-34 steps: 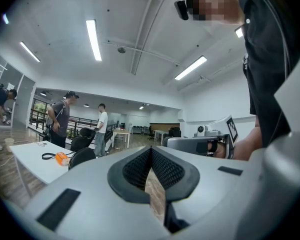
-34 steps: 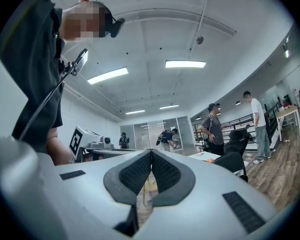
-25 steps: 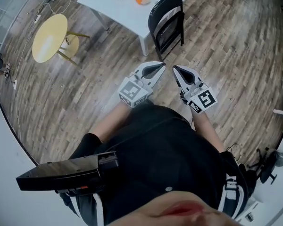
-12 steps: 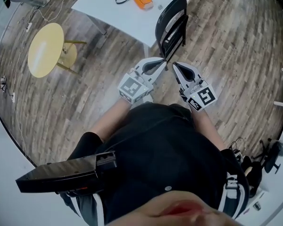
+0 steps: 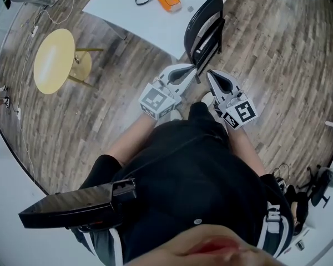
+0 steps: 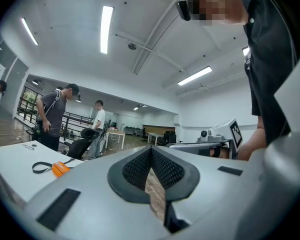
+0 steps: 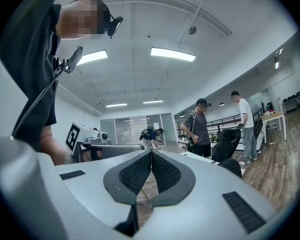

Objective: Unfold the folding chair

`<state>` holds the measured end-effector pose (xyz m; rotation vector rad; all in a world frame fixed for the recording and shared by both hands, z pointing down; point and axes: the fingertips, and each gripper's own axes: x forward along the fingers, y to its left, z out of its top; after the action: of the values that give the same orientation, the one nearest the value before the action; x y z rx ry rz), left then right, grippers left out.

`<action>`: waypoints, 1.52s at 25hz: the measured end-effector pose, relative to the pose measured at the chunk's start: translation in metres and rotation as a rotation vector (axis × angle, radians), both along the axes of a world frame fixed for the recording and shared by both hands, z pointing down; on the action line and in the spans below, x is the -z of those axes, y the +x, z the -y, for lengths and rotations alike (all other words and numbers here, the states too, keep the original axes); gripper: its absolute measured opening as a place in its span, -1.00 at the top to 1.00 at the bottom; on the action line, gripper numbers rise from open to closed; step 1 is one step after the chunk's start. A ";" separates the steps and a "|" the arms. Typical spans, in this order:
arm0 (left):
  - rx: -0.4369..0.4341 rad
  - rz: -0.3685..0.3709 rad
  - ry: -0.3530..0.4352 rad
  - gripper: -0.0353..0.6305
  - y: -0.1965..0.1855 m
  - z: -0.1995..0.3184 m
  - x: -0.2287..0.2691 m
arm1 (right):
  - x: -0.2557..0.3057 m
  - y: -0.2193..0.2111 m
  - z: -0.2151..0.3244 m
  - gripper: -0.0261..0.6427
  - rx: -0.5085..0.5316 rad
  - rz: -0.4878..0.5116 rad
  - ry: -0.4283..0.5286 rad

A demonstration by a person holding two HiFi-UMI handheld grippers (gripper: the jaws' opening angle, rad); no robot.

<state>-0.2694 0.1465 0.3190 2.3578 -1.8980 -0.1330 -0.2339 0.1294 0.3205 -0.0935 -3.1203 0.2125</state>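
Wood floor (image 5: 100, 110) holds the folded chair (image 5: 204, 29) against the worktop (image 5: 139, 15), just beyond the left hand-held gripper (image 5: 191, 72) and right hand-held gripper (image 5: 211, 74), both clenched empty. Stiff, likely heavy: grasp backrest top and seat edge.

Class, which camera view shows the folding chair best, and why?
The head view: the whole black folding chair stands folded beside the white table. The right gripper view shows only a dark edge, perhaps it; the left gripper view none.
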 end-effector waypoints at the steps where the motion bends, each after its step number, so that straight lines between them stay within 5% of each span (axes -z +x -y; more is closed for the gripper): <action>1: 0.006 0.004 -0.003 0.88 -0.003 0.007 -0.001 | -0.001 -0.003 0.007 0.90 0.005 0.003 0.002; 18: 0.097 0.044 -0.105 0.88 -0.033 0.149 -0.021 | -0.006 -0.040 0.149 0.90 0.130 0.020 -0.006; 28: 0.137 0.046 -0.193 0.88 -0.076 0.188 -0.048 | -0.033 -0.066 0.185 0.90 0.107 -0.018 -0.084; 38: 0.135 -0.007 -0.484 0.88 -0.164 0.220 -0.145 | -0.069 -0.105 0.200 0.90 0.005 -0.136 -0.114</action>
<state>-0.4339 -0.0735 0.4636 1.9087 -1.8288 0.2762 -0.3392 -0.0710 0.3897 -0.0841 -2.9707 0.3805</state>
